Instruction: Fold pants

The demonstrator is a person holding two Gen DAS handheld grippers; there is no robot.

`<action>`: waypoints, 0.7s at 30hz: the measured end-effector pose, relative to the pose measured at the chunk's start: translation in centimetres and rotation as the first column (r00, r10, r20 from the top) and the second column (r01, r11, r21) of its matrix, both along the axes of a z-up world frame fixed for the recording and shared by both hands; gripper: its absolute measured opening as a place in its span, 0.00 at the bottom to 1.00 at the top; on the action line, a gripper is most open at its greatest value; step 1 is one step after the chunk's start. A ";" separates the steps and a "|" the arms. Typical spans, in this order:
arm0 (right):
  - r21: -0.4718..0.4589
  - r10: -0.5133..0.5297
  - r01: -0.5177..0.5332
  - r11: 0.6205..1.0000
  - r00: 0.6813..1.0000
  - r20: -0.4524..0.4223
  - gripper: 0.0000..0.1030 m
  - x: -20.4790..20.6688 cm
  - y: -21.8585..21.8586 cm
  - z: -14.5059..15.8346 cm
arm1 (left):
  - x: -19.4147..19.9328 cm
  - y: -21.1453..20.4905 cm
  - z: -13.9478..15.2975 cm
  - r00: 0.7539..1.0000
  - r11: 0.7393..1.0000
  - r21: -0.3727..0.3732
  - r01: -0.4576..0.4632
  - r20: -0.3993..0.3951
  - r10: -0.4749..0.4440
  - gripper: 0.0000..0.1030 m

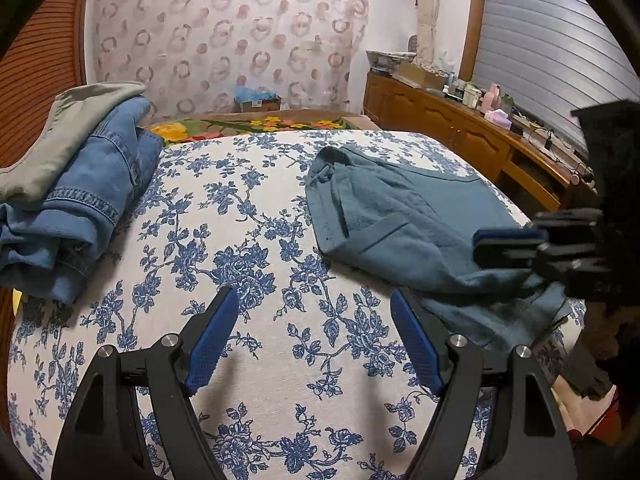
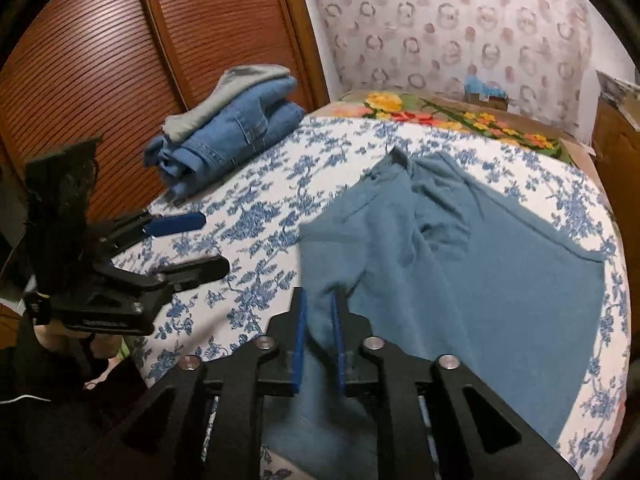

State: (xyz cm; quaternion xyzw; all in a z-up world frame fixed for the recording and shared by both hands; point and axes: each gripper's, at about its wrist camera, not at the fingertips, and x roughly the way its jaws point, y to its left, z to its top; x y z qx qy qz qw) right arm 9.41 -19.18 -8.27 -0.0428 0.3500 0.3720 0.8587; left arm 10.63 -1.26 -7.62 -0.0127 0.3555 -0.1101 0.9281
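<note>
The teal pants [image 2: 460,248] lie spread on the floral bedsheet [image 1: 256,240], waistband toward the far flowered blanket [image 2: 448,116], not yet folded over. The right gripper [image 2: 319,340] has its fingers pressed onto a near fold of the pants, probably a leg end, though motion blur hides which part. The left gripper [image 1: 312,340] hovers beside the pants over bare sheet, fingers spread and holding nothing. This looks like the first fold beginning; next, the left gripper likely needs its own pinch on the pants' near edge. Folded jeans [image 2: 236,132] sit well apart.
</note>
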 end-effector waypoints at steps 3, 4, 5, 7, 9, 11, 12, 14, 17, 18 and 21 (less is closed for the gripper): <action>0.013 -0.020 0.019 1.000 1.000 0.023 0.20 -0.4 -0.8 1.2 | 0.0 0.0 0.0 1.000 1.000 -0.003 0.001 0.000 -0.001 0.77; 0.003 -0.038 0.038 0.999 0.999 0.028 0.20 -0.2 -0.9 1.2 | 0.0 0.0 0.0 1.000 1.000 -0.001 0.002 0.000 -0.002 0.77; -0.007 -0.050 0.050 0.999 0.998 0.034 0.20 -0.1 -0.8 1.2 | 0.0 0.0 0.0 1.000 1.000 0.002 0.003 0.000 -0.003 0.77; -0.015 -0.052 0.053 0.998 0.998 0.032 0.20 0.5 -0.1 1.0 | -0.1 0.0 -0.2 1.000 1.000 0.005 0.006 -0.002 -0.006 0.77; -0.024 -0.053 0.053 0.998 0.998 0.018 0.20 1.4 0.8 0.3 | -0.2 0.1 -0.3 1.000 1.000 0.007 0.004 -0.004 -0.004 0.77; -0.039 -0.053 0.053 0.998 0.999 0.004 0.20 2.5 1.8 -0.2 | -0.3 0.1 -0.4 1.000 1.000 0.008 0.001 -0.006 -0.001 0.77; -0.045 -0.051 0.050 0.998 0.999 -0.008 0.20 3.1 2.4 -0.6 | -0.3 0.2 -0.5 1.000 1.000 0.008 -0.001 -0.008 0.001 0.77; -0.055 -0.047 0.045 0.997 0.998 -0.034 0.20 4.1 3.3 -1.1 | -0.3 0.4 -0.7 1.000 1.000 0.007 -0.006 -0.012 0.006 0.77; -0.072 -0.033 0.028 0.997 0.998 -0.060 0.20 5.2 4.4 -1.8 | -0.3 0.5 -0.8 1.000 1.000 0.007 -0.008 -0.017 0.008 0.77; -0.077 -0.028 0.023 0.997 0.997 -0.069 0.20 5.6 4.7 -2.0 | -0.3 0.5 -0.8 1.000 1.000 0.006 -0.008 -0.018 0.008 0.77; -0.091 -0.028 0.018 0.996 0.994 -0.107 0.20 6.4 5.1 -2.8 | -0.3 0.5 -0.9 1.000 1.000 0.003 -0.006 -0.020 0.006 0.77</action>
